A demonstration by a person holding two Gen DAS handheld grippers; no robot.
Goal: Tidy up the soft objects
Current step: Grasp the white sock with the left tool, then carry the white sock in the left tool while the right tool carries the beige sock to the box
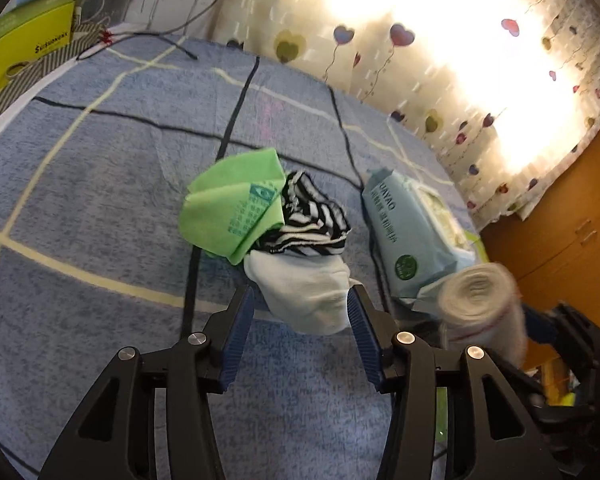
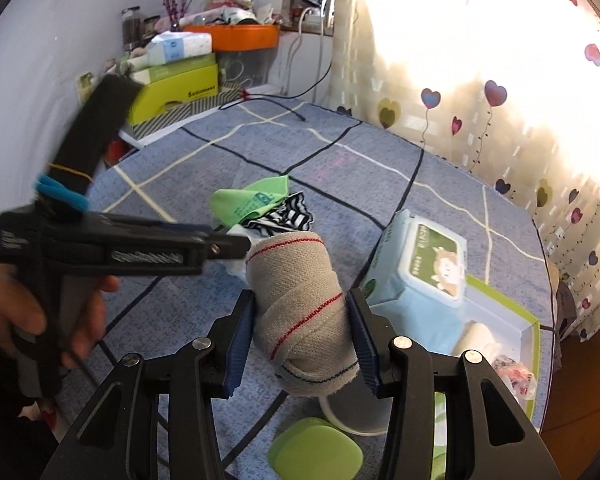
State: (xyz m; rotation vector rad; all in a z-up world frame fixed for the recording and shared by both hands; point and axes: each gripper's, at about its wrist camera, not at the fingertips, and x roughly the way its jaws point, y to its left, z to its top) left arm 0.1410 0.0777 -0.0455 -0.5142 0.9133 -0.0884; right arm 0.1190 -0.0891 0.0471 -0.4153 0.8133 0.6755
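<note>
A green cloth [image 1: 232, 208] [image 2: 256, 200], a black-and-white striped cloth [image 1: 308, 220] [image 2: 284, 216] and a white sock [image 1: 304, 292] lie in a pile on the blue checked bedspread [image 1: 100, 200]. My left gripper [image 1: 300, 312] is open, its blue pads either side of the sock's near end. My right gripper [image 2: 300, 320] is shut on a beige rolled bandage with red stripes [image 2: 300, 300], held above the bed; the roll also shows blurred in the left wrist view [image 1: 480, 304].
A blue wet-wipes pack [image 1: 404, 236] [image 2: 424, 264] lies right of the pile, beside a green-rimmed box [image 2: 512, 320] holding small items. A green lid [image 2: 316, 452] and a white cup [image 2: 352, 412] sit near. Boxes [image 2: 172, 88] and a cable [image 2: 276, 100] stand at the far edge.
</note>
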